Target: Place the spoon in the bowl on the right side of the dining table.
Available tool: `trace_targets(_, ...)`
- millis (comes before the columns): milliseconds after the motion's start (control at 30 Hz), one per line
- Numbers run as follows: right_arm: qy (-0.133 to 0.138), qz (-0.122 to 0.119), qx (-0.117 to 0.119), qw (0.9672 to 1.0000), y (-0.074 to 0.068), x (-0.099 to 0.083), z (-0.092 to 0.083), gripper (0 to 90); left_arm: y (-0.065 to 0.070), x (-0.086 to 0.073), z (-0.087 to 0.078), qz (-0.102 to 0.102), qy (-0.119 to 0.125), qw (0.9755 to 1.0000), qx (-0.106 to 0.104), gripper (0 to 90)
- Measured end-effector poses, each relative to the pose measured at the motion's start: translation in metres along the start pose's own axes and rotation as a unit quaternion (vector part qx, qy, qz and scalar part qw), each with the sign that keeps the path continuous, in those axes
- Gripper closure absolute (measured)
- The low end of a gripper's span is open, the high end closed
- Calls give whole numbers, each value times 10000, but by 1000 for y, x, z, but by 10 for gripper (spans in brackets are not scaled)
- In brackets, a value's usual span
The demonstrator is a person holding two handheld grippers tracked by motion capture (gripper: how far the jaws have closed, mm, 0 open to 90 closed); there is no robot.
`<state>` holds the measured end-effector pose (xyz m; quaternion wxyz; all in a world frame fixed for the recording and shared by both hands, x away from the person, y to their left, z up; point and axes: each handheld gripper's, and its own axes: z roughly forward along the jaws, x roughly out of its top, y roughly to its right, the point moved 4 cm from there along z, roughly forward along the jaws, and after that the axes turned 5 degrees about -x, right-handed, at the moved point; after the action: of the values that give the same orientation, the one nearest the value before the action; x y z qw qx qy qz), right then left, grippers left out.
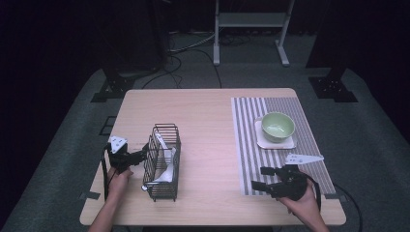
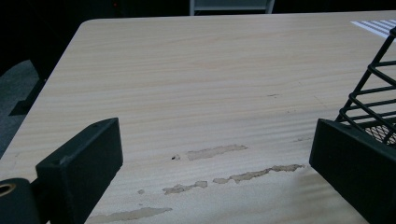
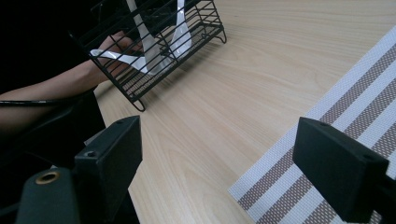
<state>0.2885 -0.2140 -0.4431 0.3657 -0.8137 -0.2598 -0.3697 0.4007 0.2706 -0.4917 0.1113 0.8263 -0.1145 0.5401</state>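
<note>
High view: wire basket [image 1: 162,162] sits lower left of centre on the table [image 1: 203,116], w/ white spoons [image 1: 167,166] inside. Left gripper [image 1: 143,155] is at the basket's left side, jaws right by the wire; can't tell from here if touching. Right gripper [image 1: 258,177] lies lower right, over the striped placemat's [image 1: 246,145] near left edge, jaws spread, nothing btwn them. Green bowl [image 1: 277,126] on a small white tray [image 1: 275,142] is further up the mat. Left gripper view: jaws wide apart, bare tabletop btwn them; basket [image 2: 373,93] at right edge, just behind the right jaw, not gripped. Right gripper view: jaws wide, empty, mat [image 3: 345,116] at right; basket [image 3: 154,46] upper left, well apart. Judgement: approach step — looks like left is about to steady the basket, right to fetch a spoon. Next move needs right gripper to travel across to the basket, line jaws w/ a spoon handle, close.
</note>
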Motion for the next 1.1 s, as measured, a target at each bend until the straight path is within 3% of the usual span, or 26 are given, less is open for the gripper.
trace_targets(200, -82, 84, 98, 9999, -6, 5, 10, 149, 0, 0, 0, 7, -9, 10000, -1, 16)
trace_targets(400, -184, -51, 177, 9997, -15, 16, 19, 152, 0, 0, 0, 15, -9, 10000, -2, 16)
trace_targets(1100, -292, -70, 625, 9976, -39, 54, 40, 152, 0, 0, 0, 11, -12, 10000, -8, 16)
